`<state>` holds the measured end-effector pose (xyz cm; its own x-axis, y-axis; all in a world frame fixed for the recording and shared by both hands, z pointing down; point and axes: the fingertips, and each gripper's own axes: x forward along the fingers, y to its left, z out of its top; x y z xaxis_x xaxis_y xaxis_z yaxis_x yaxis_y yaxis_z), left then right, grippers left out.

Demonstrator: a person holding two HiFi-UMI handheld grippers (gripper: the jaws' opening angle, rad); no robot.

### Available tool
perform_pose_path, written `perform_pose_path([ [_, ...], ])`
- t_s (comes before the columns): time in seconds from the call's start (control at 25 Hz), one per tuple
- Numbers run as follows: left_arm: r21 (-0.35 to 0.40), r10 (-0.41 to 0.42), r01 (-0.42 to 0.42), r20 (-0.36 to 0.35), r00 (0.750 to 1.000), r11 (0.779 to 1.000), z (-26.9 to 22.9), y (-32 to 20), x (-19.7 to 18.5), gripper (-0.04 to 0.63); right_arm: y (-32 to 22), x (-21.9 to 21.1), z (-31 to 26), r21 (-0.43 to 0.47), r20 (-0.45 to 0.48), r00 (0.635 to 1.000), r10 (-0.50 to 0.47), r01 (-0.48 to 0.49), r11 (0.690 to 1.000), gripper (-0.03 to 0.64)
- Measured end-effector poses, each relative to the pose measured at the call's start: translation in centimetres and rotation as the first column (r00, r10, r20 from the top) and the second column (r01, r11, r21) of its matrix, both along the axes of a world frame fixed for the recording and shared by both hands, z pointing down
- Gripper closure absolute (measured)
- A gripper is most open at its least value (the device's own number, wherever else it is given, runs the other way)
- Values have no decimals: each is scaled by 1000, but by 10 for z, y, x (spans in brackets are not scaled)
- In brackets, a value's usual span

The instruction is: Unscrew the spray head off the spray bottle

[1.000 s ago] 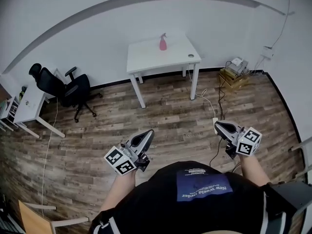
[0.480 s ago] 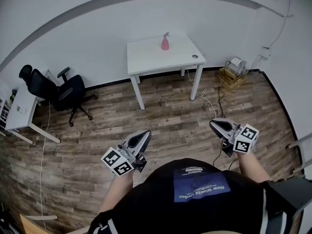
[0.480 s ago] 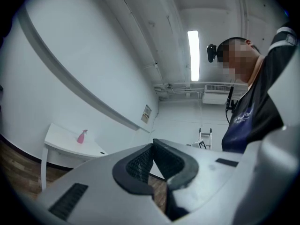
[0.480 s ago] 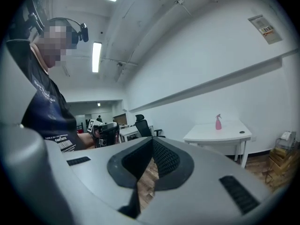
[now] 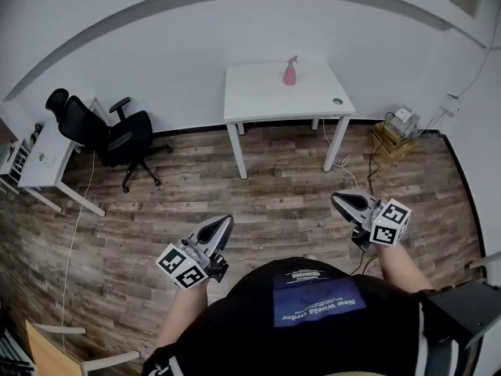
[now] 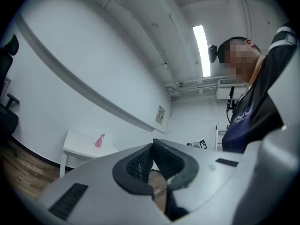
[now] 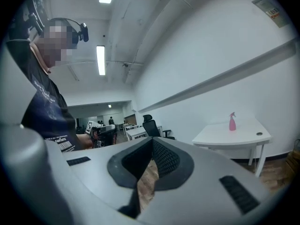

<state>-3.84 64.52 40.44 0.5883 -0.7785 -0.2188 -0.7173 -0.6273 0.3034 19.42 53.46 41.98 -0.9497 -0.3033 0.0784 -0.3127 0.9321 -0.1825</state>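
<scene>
The left gripper (image 5: 225, 222) and right gripper (image 5: 338, 200) were both fully closed and empty, separated by open wood floor (image 5: 274, 190) from the pink spray bottle (image 5: 290, 72), which stood upright near the rear edge of the white table (image 5: 258, 96).

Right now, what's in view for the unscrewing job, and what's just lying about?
Job: pink spray bottle, on the white table; left gripper and right gripper, both shut, empty.
Lying about: black office chair, side desk, boxes by the wall.
</scene>
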Motion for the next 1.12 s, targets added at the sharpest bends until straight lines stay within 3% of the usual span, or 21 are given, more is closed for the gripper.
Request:
perform_pose_path([
  [0.24, 10, -103, 103, 7, 995, 995, -13, -50, 27, 592, -73, 19, -3, 5, 30, 996, -88, 88, 996, 621],
  [0.52, 20, -126, 126, 0, 992, 992, -34, -126, 88, 592, -157, 65, -18, 39, 31, 989, -144, 143, 989, 621],
  [0.88, -22, -91, 91, 30, 995, 996, -34, -204, 144, 592, -229, 122, -4, 15, 48, 993, -110, 110, 994, 621],
  [1.12, -38, -28, 29, 25, 999, 999, -26, -250, 156, 592, -258, 144, 11, -12, 42, 998, -43, 43, 999, 621],
])
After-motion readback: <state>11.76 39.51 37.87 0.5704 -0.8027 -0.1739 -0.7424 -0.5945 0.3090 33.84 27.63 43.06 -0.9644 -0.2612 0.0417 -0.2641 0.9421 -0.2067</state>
